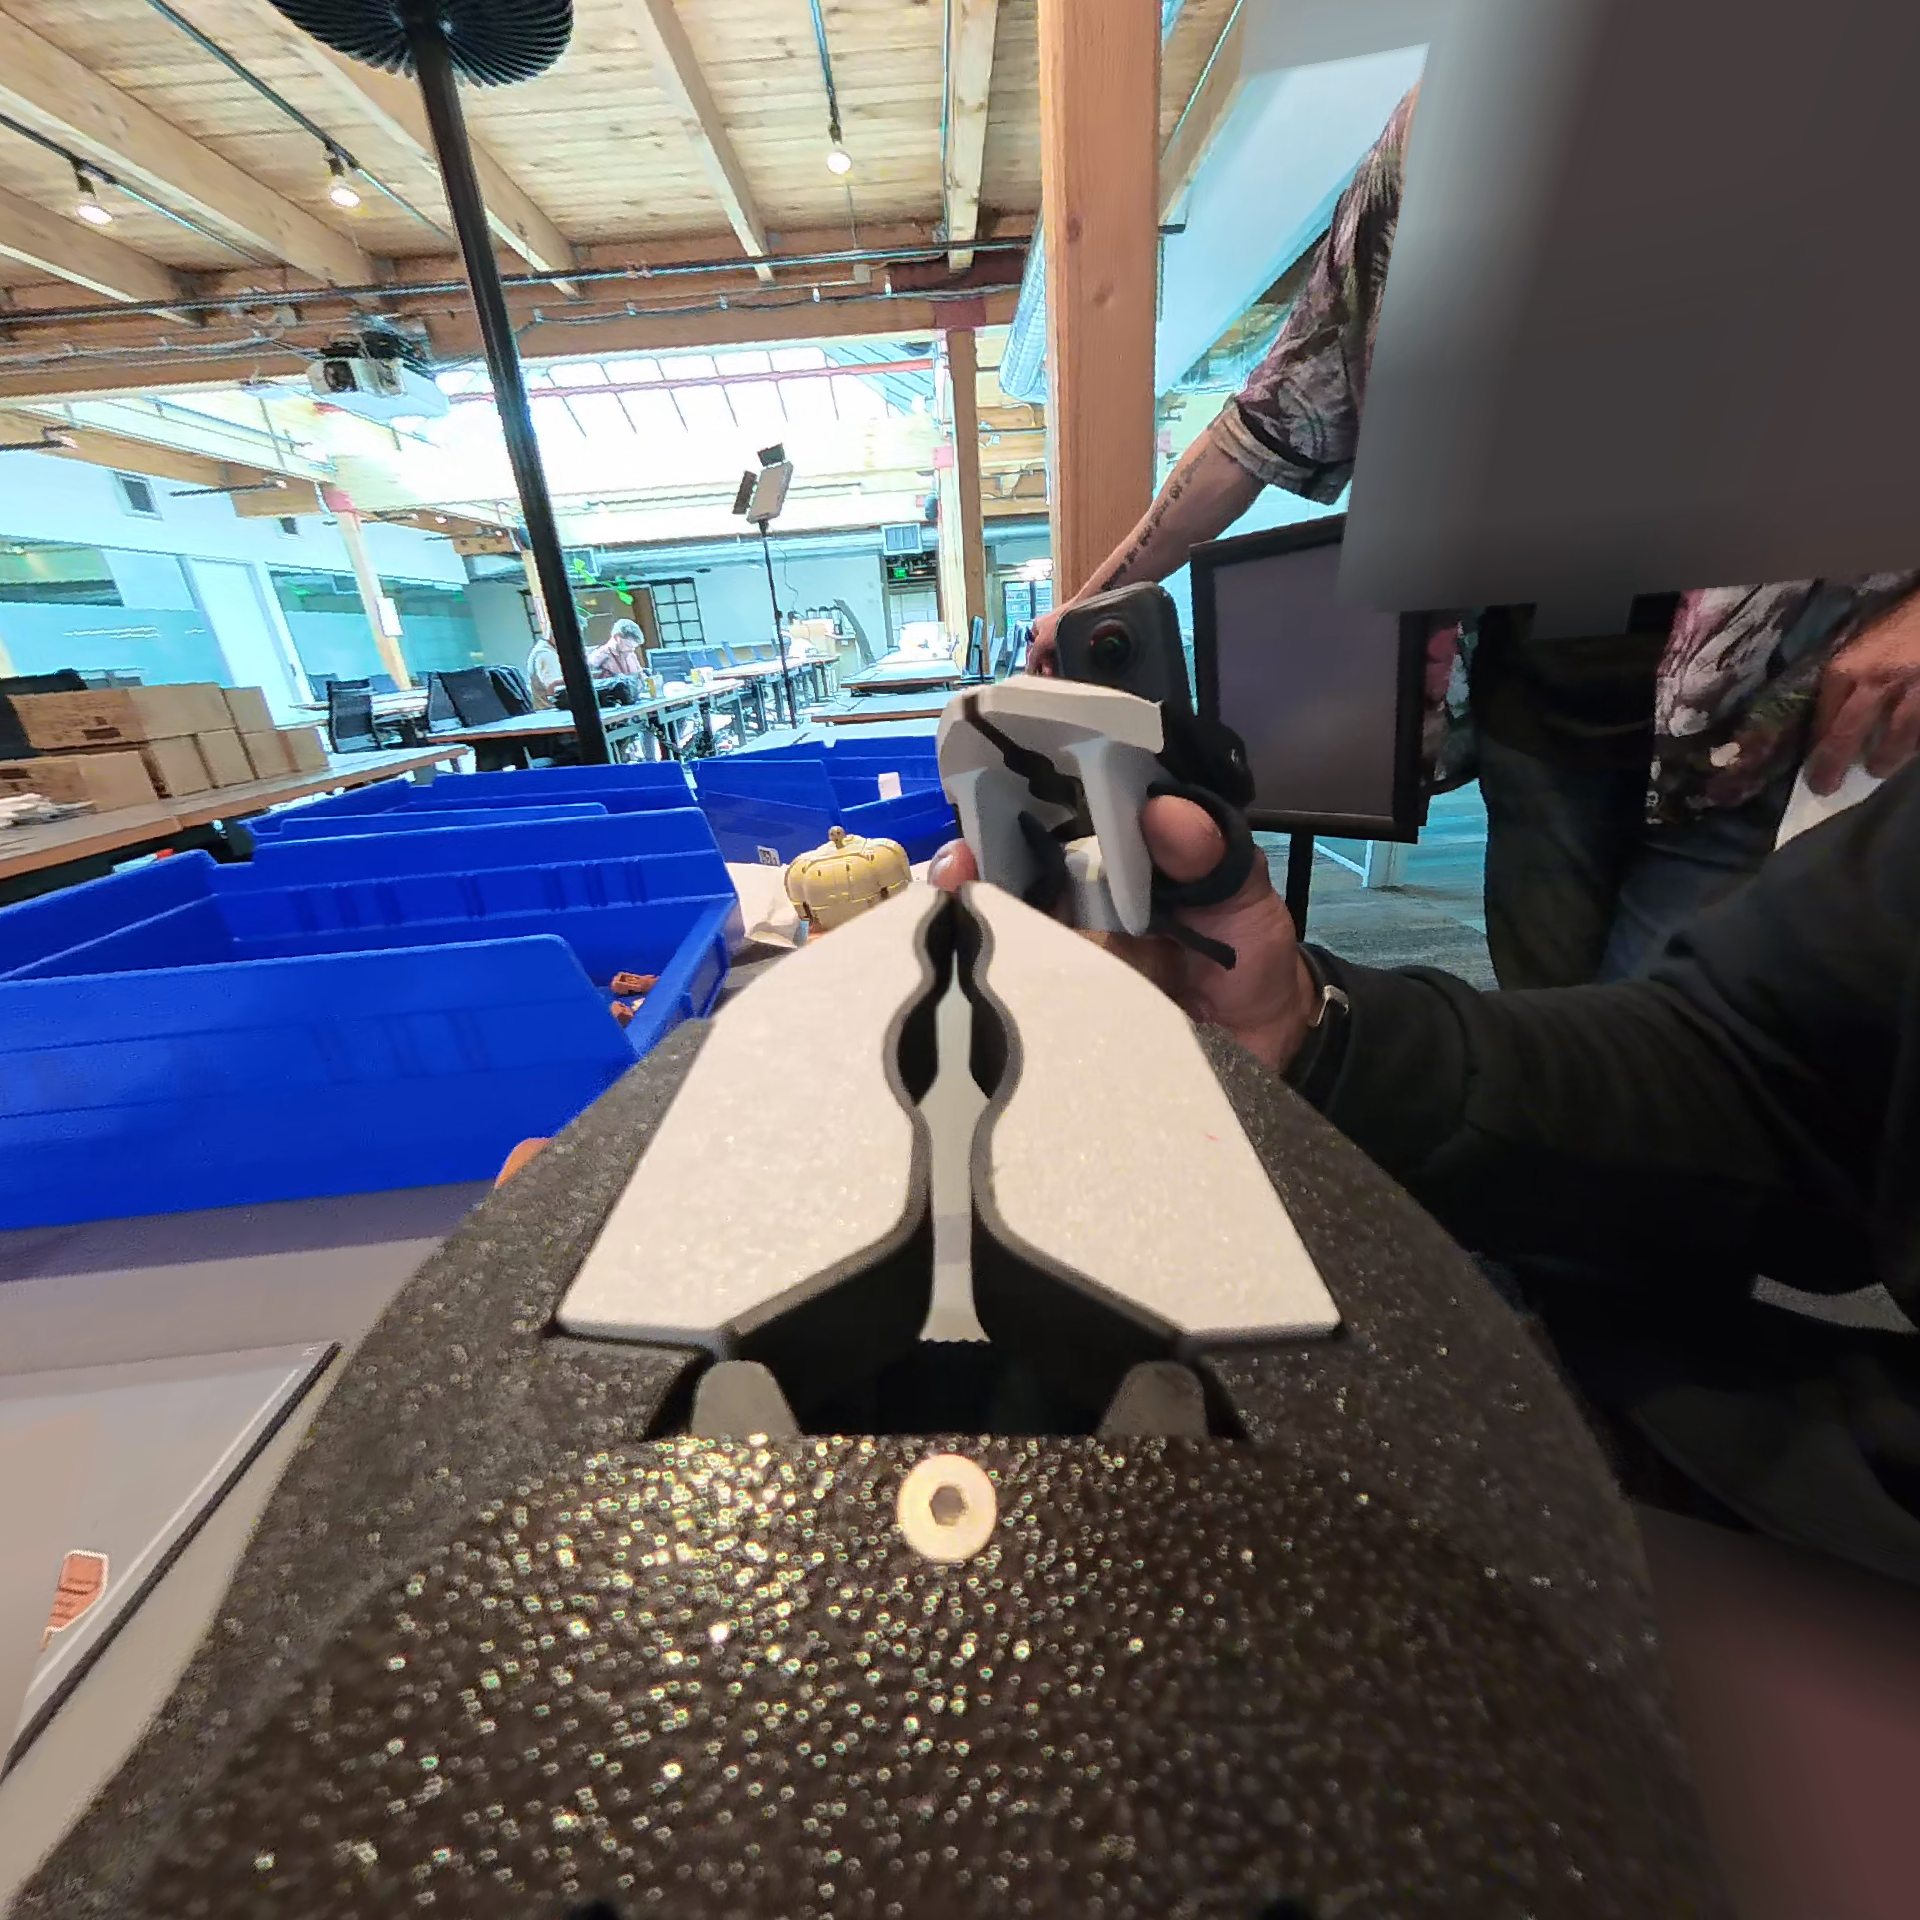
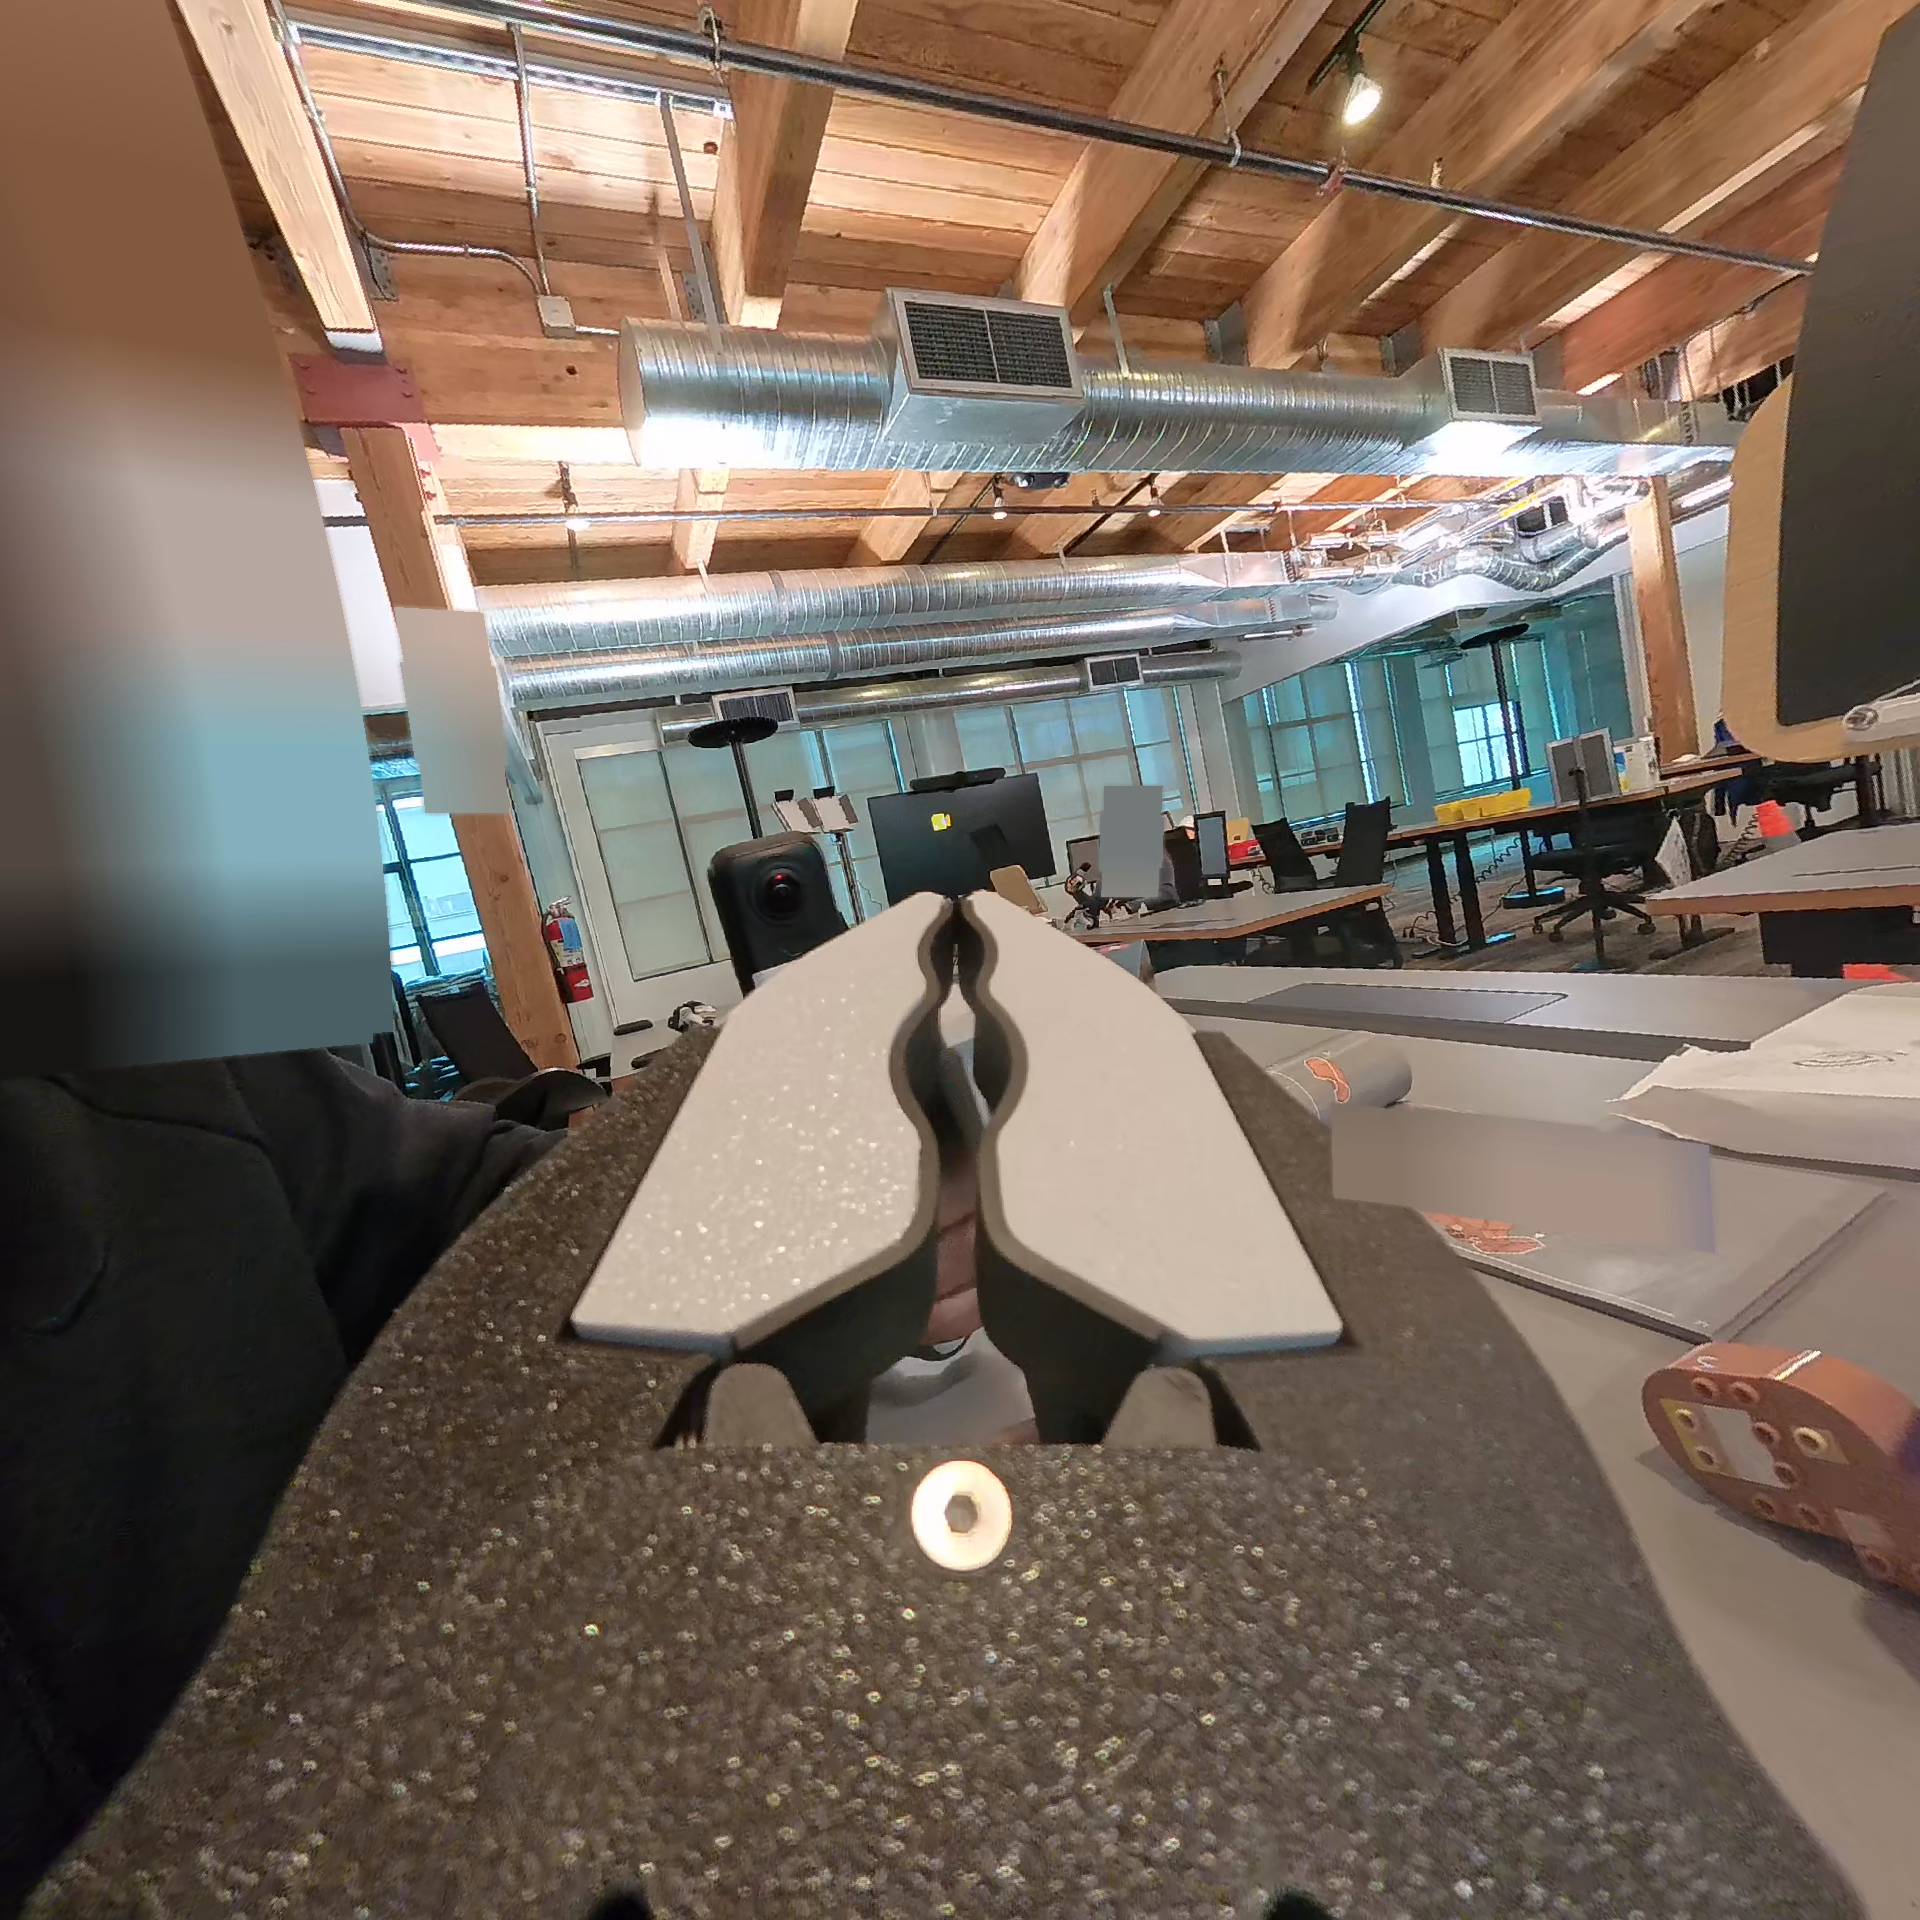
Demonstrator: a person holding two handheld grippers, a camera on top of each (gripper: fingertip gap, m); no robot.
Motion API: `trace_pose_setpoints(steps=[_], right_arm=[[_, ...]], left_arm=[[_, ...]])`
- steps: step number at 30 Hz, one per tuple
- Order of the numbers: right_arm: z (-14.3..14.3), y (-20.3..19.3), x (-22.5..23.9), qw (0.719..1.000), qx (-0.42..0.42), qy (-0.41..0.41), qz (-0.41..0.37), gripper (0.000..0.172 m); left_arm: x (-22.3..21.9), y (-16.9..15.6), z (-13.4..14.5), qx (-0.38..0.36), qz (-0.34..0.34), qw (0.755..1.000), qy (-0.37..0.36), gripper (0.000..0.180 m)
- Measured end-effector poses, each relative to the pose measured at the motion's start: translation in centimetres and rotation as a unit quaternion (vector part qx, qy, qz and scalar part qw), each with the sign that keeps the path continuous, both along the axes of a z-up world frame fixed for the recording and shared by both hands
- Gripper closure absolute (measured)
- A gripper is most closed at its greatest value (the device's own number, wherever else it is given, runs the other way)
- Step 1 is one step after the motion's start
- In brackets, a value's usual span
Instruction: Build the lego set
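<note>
Both grippers, left (image 1: 954, 904) and right (image 2: 956, 909), are pressing their tips together on nothing. Blue bins (image 1: 343, 997) are sitting left; the near one is holding small orange pieces (image 1: 629, 987). A cream toy (image 1: 847, 873) is lying just beyond.

Blue bins (image 1: 343, 997) crowd the left side, small orange pieces (image 1: 632, 985) lying in the nearest one, and just beyond sits a cream-and-gold rounded toy (image 1: 847, 878) on white paper. Stacked cardboard boxes (image 1: 156, 732) rest on a far table, a black pole (image 1: 499, 416) rising past them. Over on the other side, a brown oval plate with holes (image 2: 1787, 1455) lies on the grey table (image 2: 1621, 1382), papers (image 2: 1808, 1091) near it, a dark monitor (image 2: 956, 831) behind and silver ducts (image 2: 1039, 405) running overhead
</note>
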State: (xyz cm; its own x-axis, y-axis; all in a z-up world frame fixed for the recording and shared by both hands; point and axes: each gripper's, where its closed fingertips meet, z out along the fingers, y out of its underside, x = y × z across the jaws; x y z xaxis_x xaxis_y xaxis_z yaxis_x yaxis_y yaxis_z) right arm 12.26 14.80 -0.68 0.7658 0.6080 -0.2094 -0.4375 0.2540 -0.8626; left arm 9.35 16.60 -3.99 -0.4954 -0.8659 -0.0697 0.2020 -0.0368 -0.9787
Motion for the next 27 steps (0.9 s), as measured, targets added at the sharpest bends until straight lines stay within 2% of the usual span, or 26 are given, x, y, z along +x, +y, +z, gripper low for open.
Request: trace_pose_setpoints(steps=[3, 8, 10, 12, 27], right_arm=[[-0.01, 0.01, -0.02, 1.000, 0.000, 0.000, 0.000, 0.172], [0.00, -0.01, -0.04, 1.000, 0.000, -0.001, 0.000, 0.172], [-0.01, 0.00, -0.05, 1.000, 0.000, -0.001, 0.000, 0.172], [0.00, -0.01, -0.05, 1.000, 0.000, -0.001, 0.000, 0.172], [-0.02, 0.01, -0.08, 1.000, -0.001, -0.001, 0.000, 0.172]], left_arm=[[0.10, 0.14, 0.10, -0.003, 0.009, 1.000, -0.002, 0.175], [0.08, 0.00, -0.02, 0.002, 0.006, 1.000, 0.000, 0.180], [0.13, 0.09, 0.04, -0.001, 0.009, 1.000, -0.001, 0.174], [0.04, 0.02, -0.02, 0.005, 0.006, 1.000, -0.002, 0.180], [-0.02, 0.25, 0.40, 0.005, 0.020, 1.000, -0.016, 0.179]])
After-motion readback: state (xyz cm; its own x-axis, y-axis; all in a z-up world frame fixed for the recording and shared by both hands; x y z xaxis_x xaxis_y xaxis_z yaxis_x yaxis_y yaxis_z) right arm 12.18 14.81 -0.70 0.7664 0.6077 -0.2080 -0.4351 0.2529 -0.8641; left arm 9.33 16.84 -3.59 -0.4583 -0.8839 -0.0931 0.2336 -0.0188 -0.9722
